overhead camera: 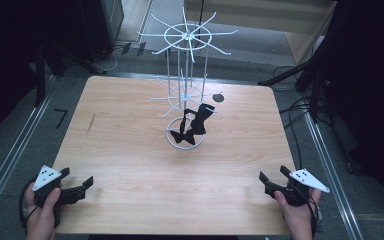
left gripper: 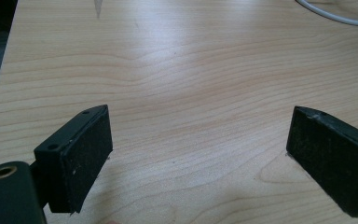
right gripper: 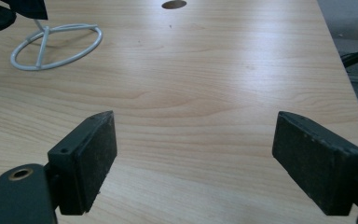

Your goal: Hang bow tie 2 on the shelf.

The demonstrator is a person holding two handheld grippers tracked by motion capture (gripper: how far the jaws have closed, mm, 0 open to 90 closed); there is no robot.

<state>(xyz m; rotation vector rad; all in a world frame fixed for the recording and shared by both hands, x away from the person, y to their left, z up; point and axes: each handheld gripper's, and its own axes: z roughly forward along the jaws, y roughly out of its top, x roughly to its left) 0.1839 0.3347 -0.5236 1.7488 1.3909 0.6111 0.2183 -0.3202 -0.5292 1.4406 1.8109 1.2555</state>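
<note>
At the left near corner of the bench [overhead camera: 130, 150] your left gripper [overhead camera: 77, 187] rests low over the wood with its jaws wide apart and nothing between them; in the left gripper view there is bare wood between the two black pads. In the middle of the bench stands the white wire rack [overhead camera: 185, 85] on its ring base; black fabric pieces [overhead camera: 192, 125] hang from its lower arms and reach down to the base ring. Just behind the rack you see a small dark round spot [overhead camera: 218, 97] on the wood. At the right near corner your right gripper [overhead camera: 272, 180] points to the rack, well apart from it; its jaws stand open and hold nothing.
</note>
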